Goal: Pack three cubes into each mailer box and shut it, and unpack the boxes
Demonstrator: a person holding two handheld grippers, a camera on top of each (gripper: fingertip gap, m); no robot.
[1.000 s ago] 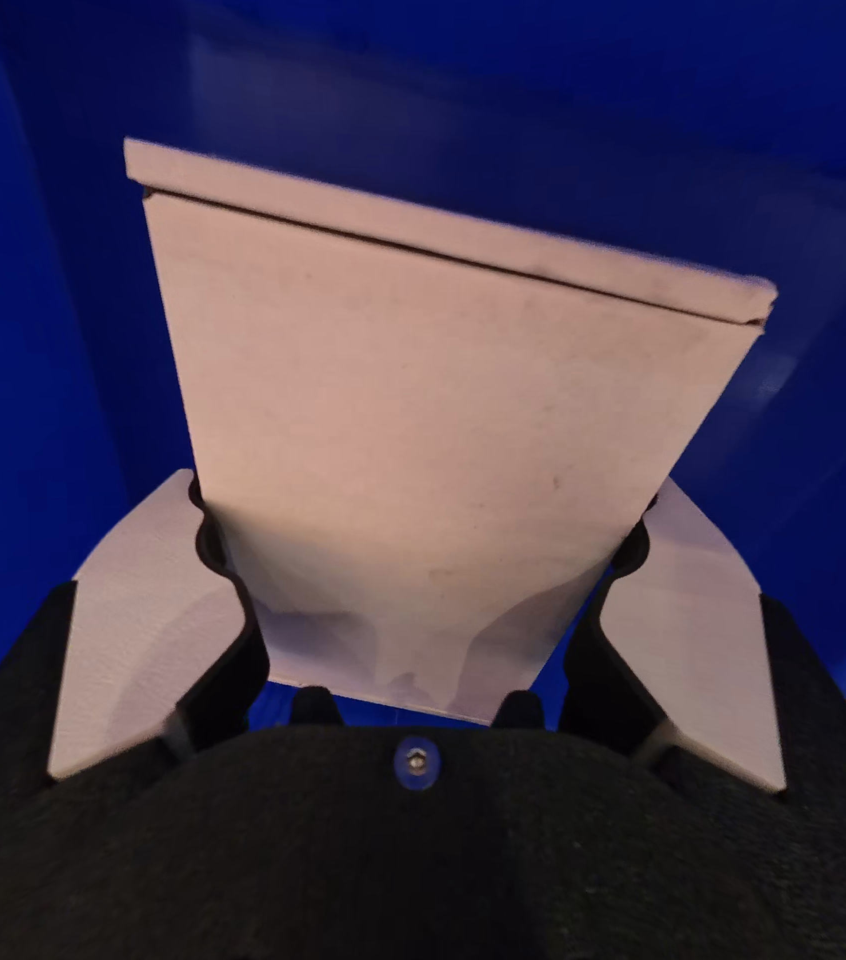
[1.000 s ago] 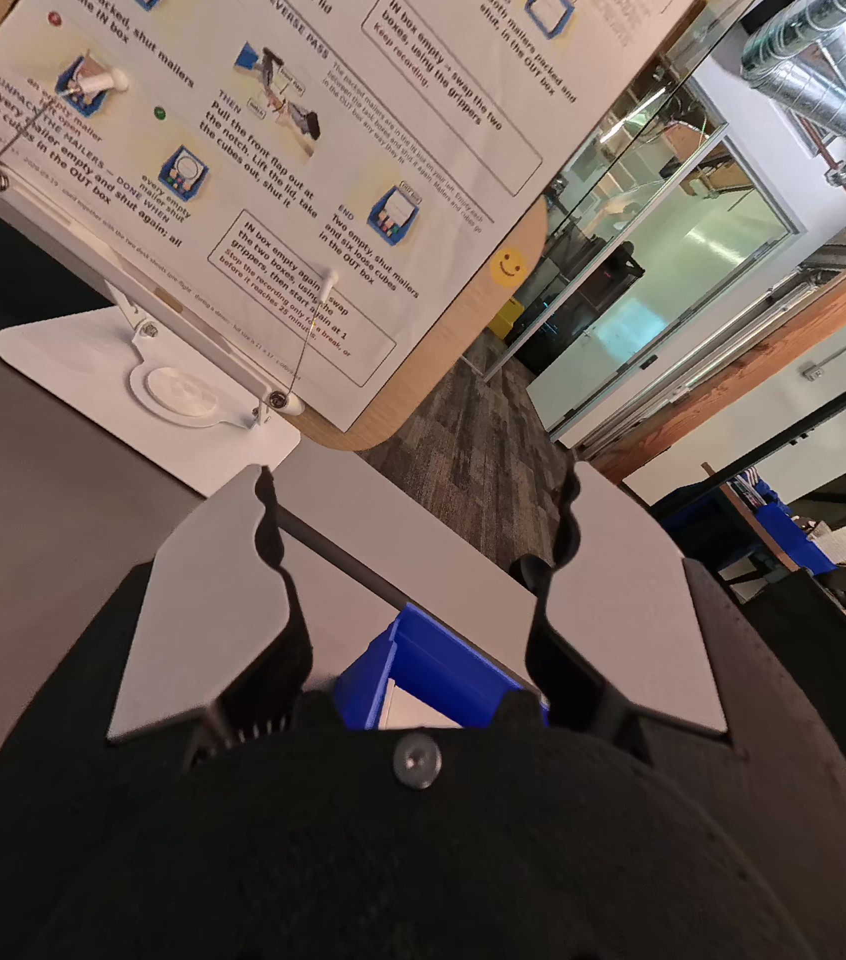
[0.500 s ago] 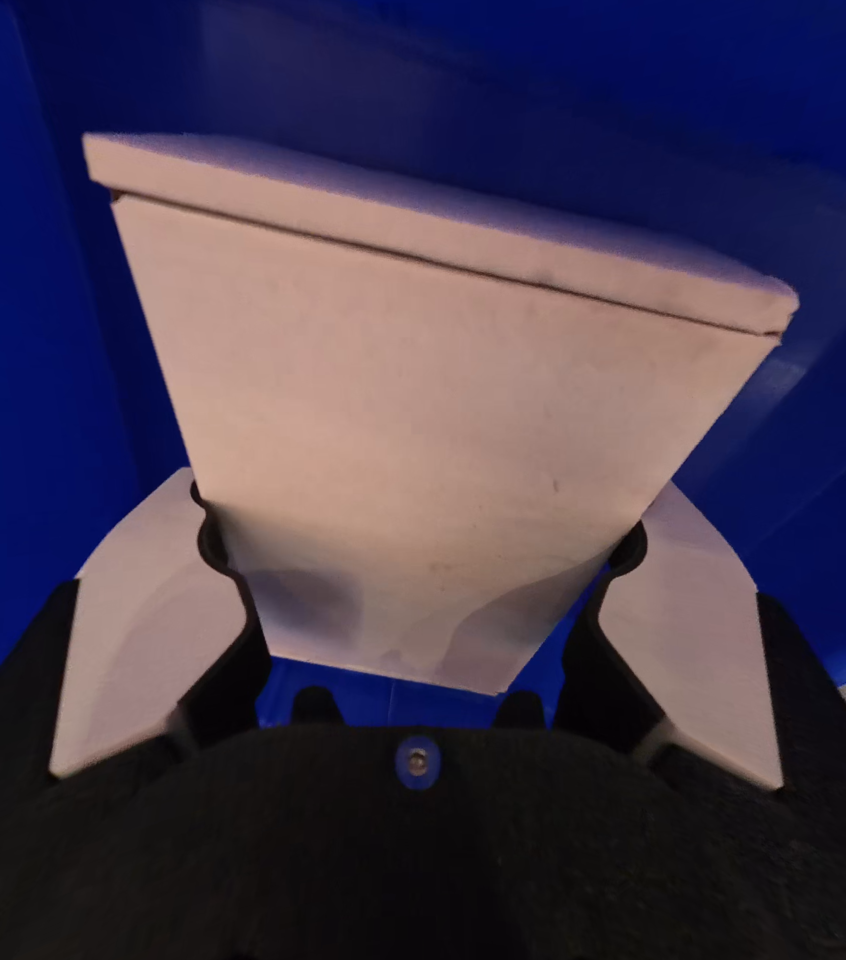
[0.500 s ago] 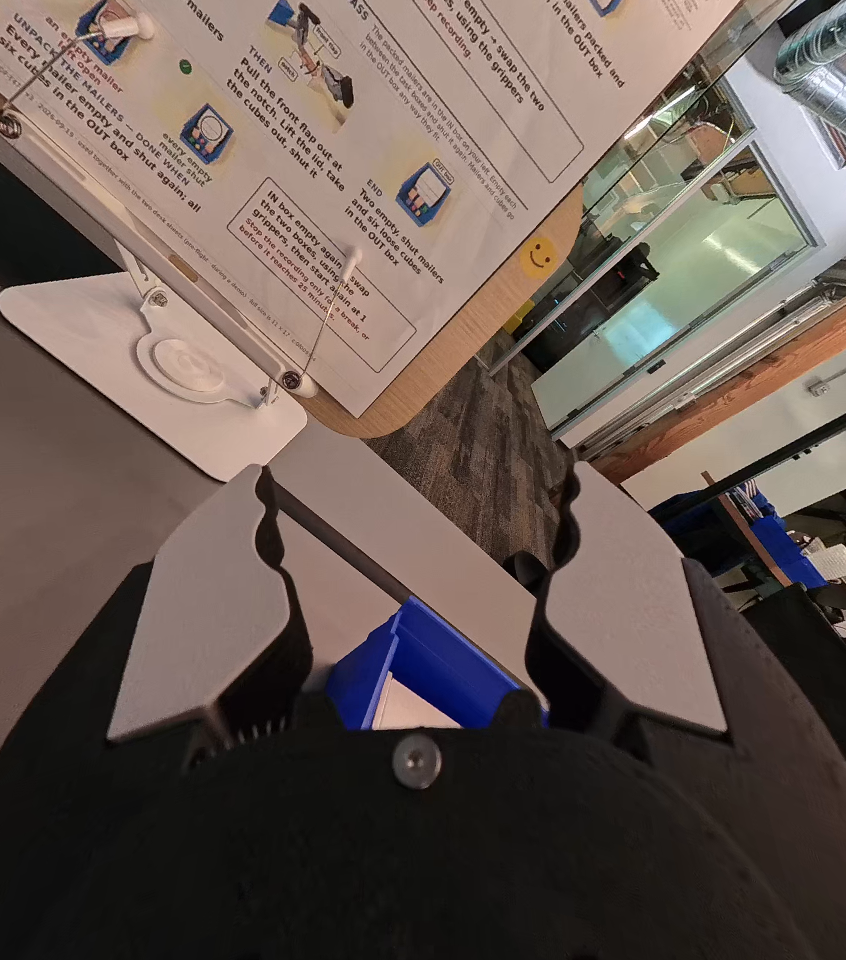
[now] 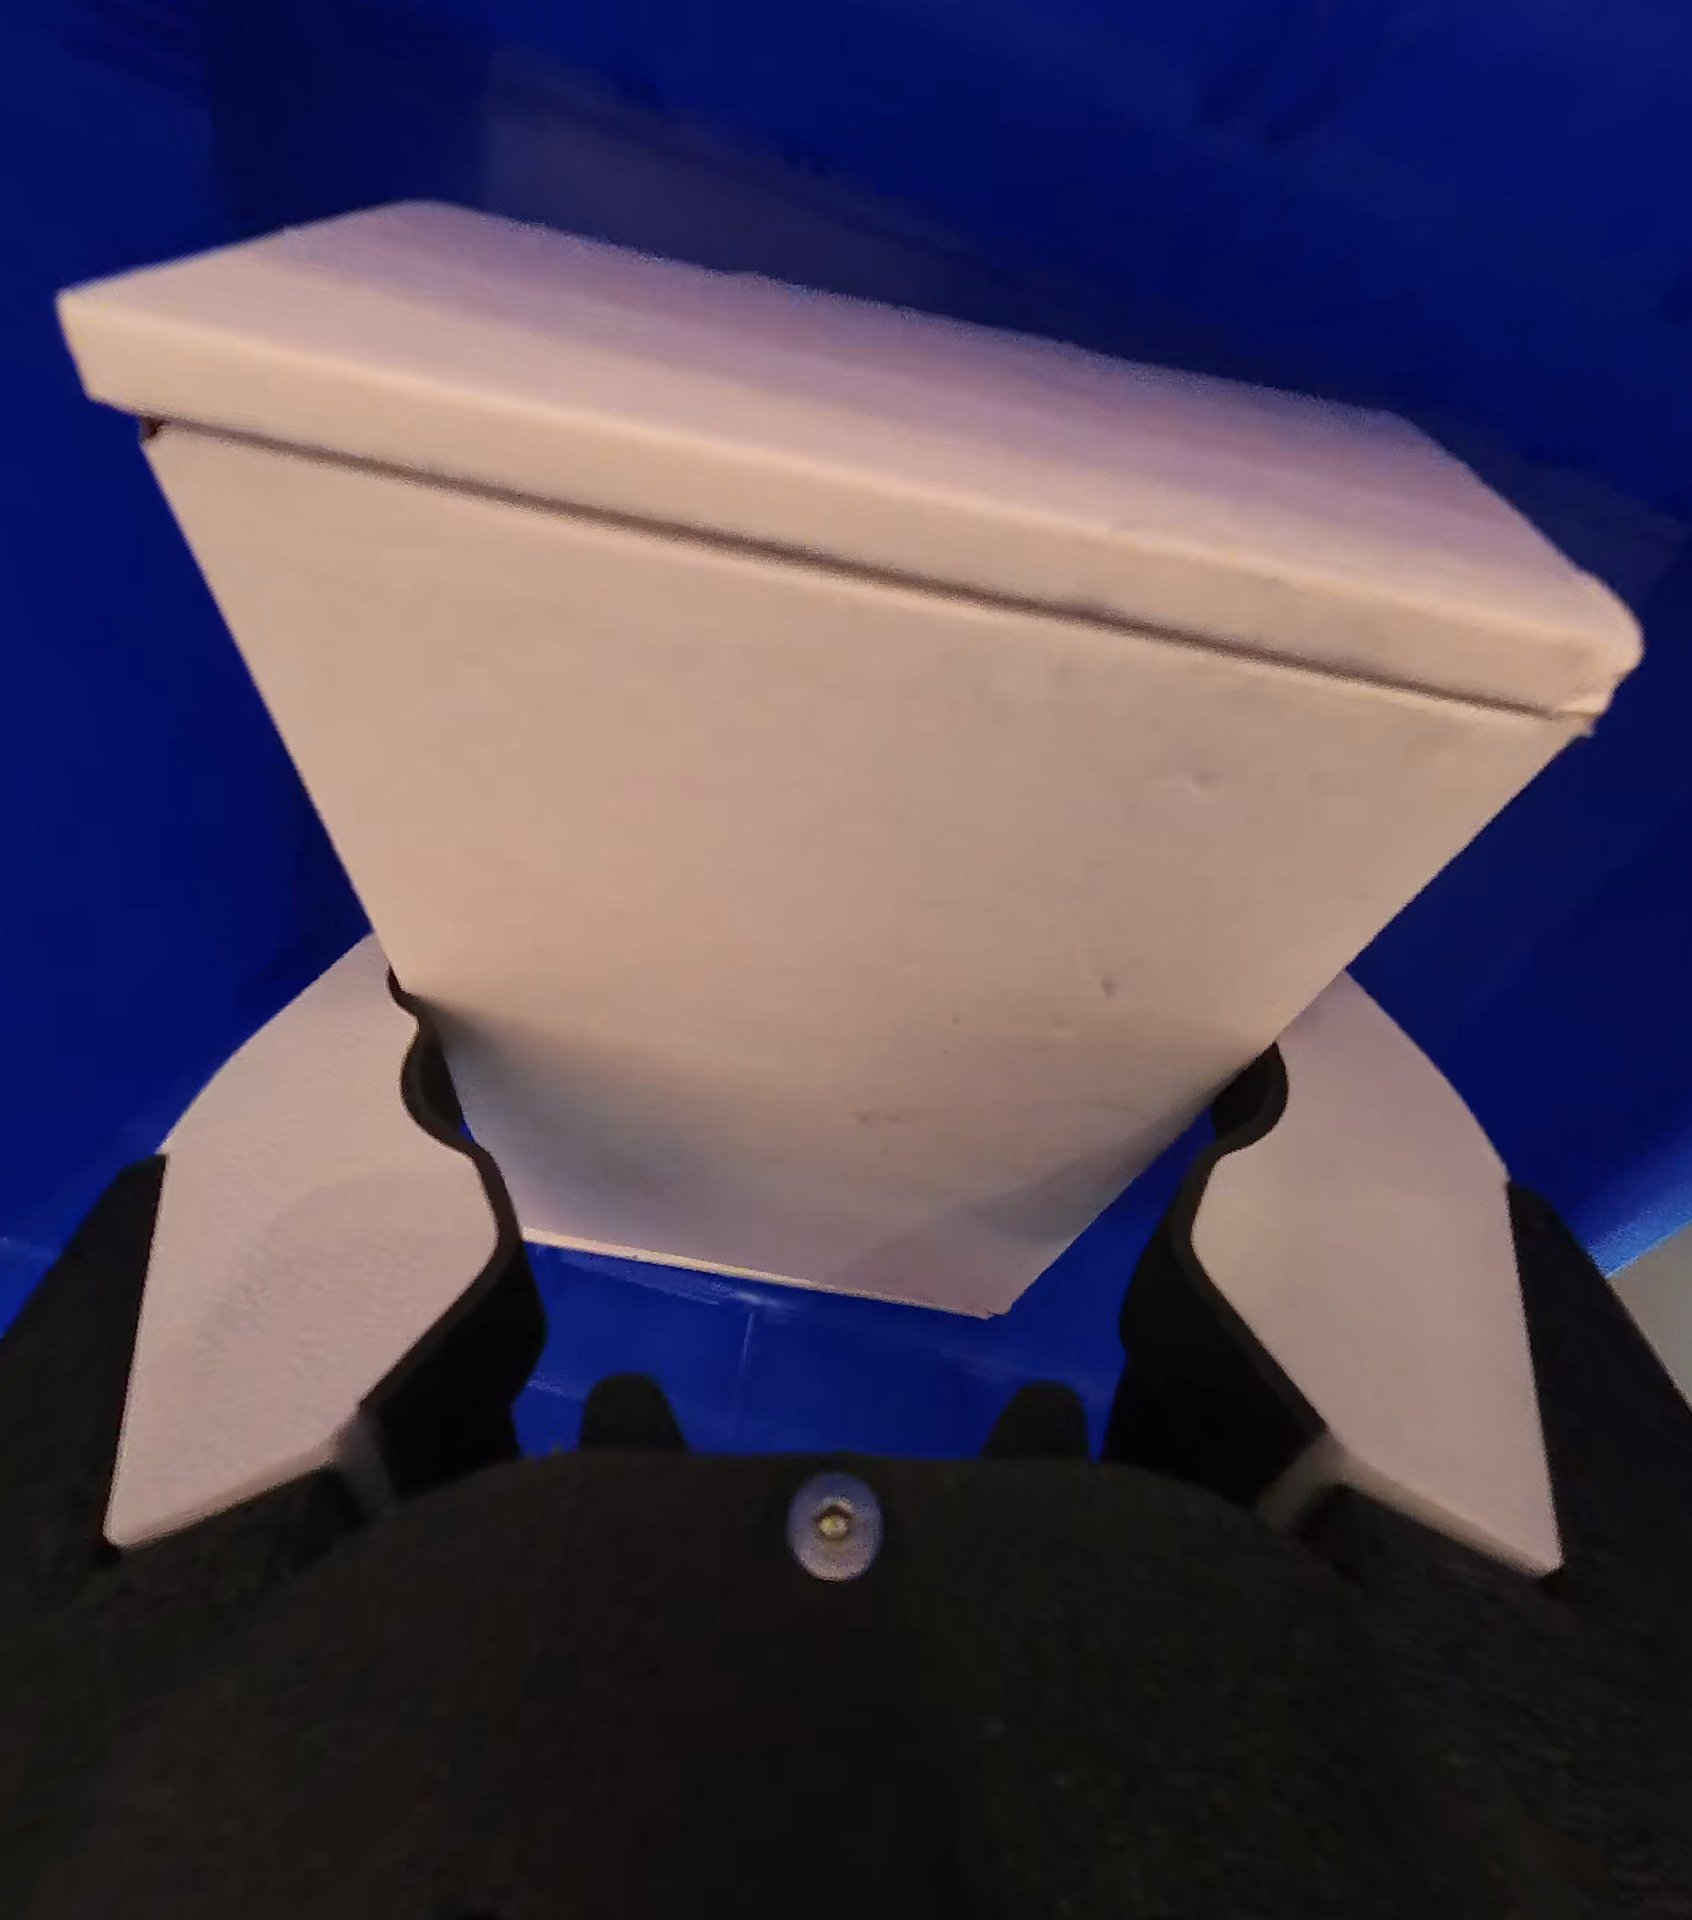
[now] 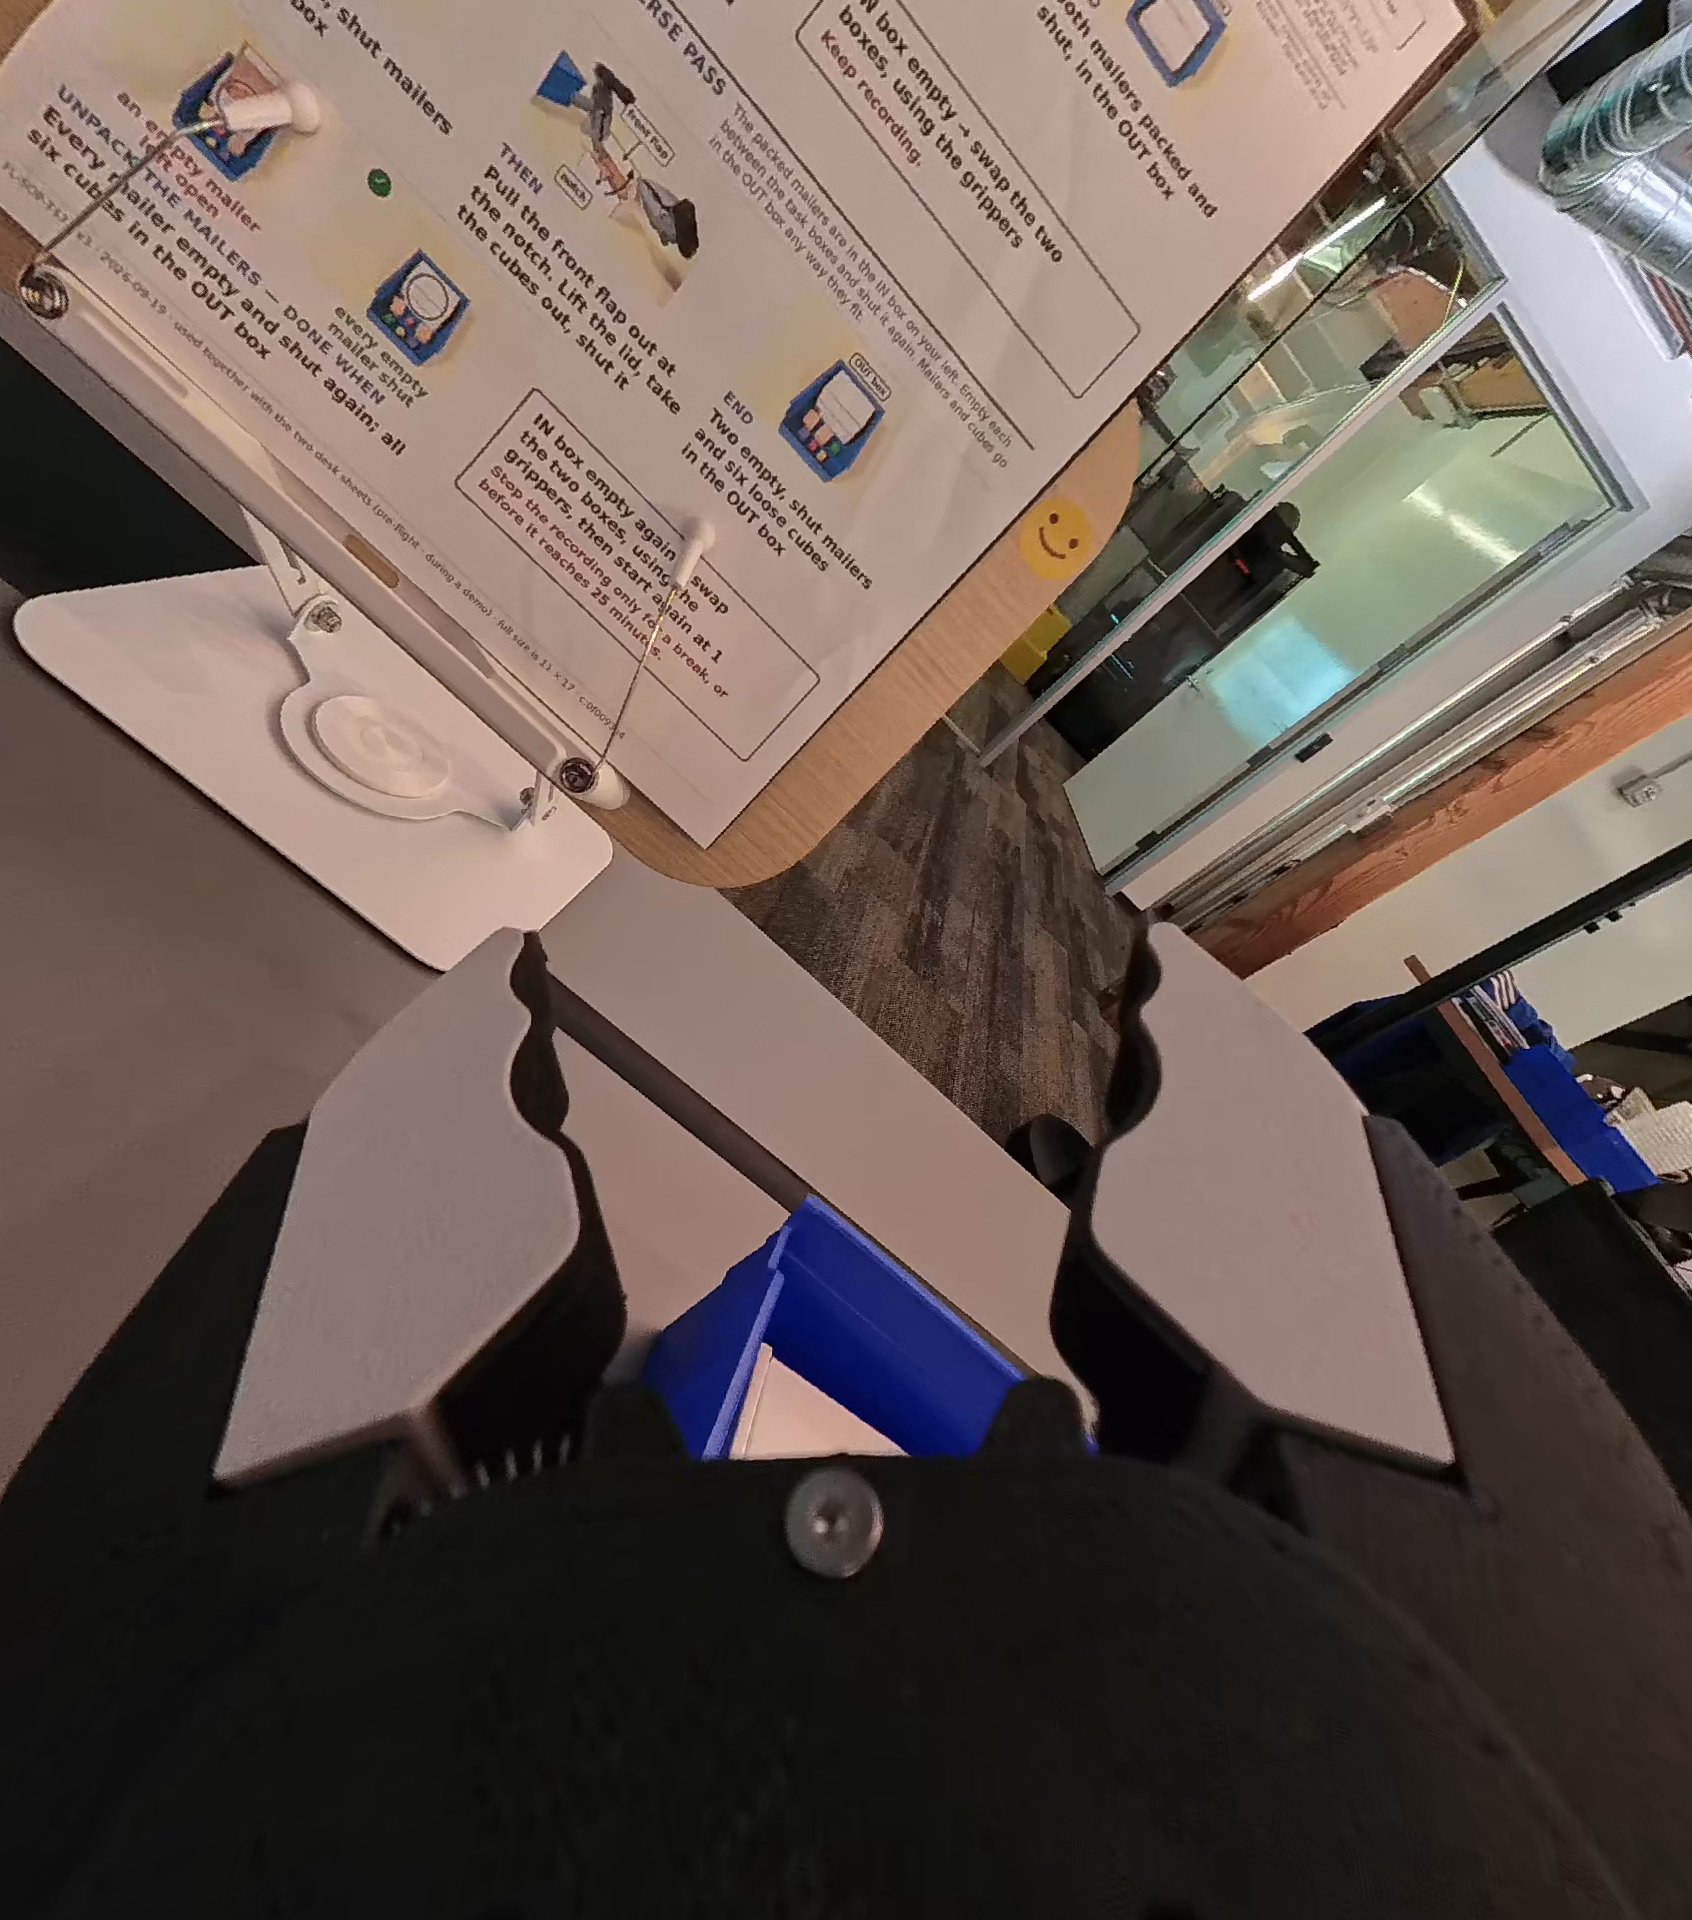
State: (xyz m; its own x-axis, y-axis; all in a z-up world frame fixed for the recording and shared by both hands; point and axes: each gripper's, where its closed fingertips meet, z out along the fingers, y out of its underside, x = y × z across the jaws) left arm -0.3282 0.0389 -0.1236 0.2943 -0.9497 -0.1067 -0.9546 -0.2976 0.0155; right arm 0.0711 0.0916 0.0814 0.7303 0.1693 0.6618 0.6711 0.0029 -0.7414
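Around the left gripper (image 5: 826,1039) all is blue: the walls of a bin (image 5: 94,831) fill the view on every side. Between its fingers (image 5: 302,1247) sits a white mailer (image 5: 821,810), lid down and closed, its near end wedged between the two pads, which press on its left and right sides. Over at the right, the table (image 6: 42,1039) stretches grey, with a white stand (image 6: 198,727) on its far part holding up a printed sheet (image 6: 717,260). Nearer, another blue bin (image 6: 863,1320) shows between the spread fingers of the right gripper (image 6: 826,1049), something white lying inside it. That gripper stands wide apart and holds nothing.
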